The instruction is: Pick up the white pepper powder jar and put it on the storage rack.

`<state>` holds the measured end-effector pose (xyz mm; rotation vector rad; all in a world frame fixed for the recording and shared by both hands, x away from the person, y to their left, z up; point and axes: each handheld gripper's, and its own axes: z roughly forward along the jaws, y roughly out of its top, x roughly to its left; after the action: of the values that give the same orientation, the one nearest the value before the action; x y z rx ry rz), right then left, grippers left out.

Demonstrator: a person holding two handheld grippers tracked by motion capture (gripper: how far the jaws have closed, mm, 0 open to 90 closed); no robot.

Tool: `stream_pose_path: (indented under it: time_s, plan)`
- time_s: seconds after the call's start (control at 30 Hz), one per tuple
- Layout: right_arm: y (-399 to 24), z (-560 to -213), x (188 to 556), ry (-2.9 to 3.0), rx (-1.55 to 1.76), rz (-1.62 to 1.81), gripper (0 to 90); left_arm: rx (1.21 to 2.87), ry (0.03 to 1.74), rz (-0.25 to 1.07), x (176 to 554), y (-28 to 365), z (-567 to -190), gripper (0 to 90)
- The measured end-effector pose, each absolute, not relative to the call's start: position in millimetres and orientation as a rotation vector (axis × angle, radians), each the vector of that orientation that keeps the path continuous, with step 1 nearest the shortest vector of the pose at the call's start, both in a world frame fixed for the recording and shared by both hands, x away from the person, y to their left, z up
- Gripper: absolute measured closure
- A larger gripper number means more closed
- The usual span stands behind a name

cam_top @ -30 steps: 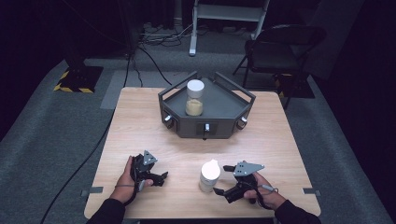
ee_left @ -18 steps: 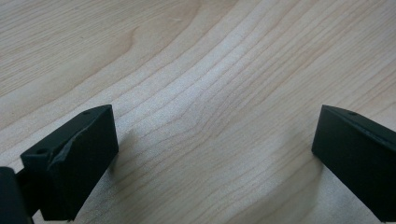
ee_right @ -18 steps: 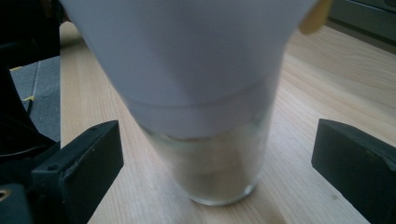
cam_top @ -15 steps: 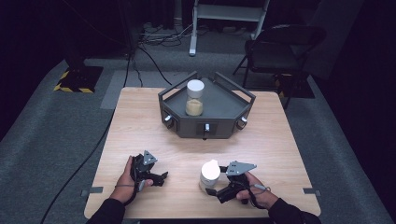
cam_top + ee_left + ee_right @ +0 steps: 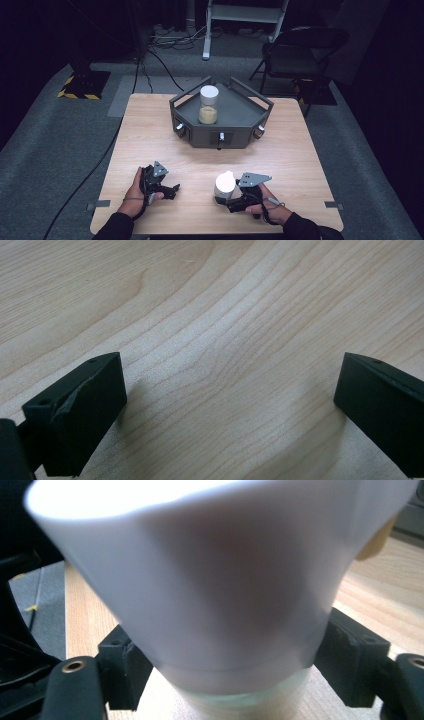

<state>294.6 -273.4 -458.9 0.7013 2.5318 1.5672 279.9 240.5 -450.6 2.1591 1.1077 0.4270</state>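
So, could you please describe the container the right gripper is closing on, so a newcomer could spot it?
On the wooden table, look near the front edge, well short of the grey tray. The white-topped container stands between the right gripper's jaws; unlike the tray's jar, it shows no tan filling.

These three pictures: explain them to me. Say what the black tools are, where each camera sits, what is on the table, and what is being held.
A person sits at a light wooden table and holds a black two-jaw hand gripper in each hand. The high view looks down from above the person's side. The other two cameras ride on the grippers and look along their jaws.

The left gripper rests low over bare wood, jaws wide apart with nothing between them.

The right gripper has just closed its jaws on the clear base of a white-topped small jar, which stands on the table; up close its white top is blurred.

Farther back stands a dark grey angular metal tray holding a white-lidded clear jar of tan powder.
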Motion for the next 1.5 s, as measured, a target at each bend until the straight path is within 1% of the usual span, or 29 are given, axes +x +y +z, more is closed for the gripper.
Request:
stream_pose_path:
  time_s: [0.23,0.67,1.5]
  plan:
    - [-273.3,-456.8,291.8,2.516,0.652,1.552,27.3,2.159,1.108,0.427,279.9,240.5,-450.6,0.0]
    - [-273.3,-456.0,282.9,2.455,0.652,1.55,28.4,2.158,1.108,0.427,279.8,240.4,-450.7,0.0]
    - [-289.1,-427.2,277.0,2.289,0.779,1.515,28.9,2.158,1.108,0.427,279.8,240.4,-450.7,0.0]
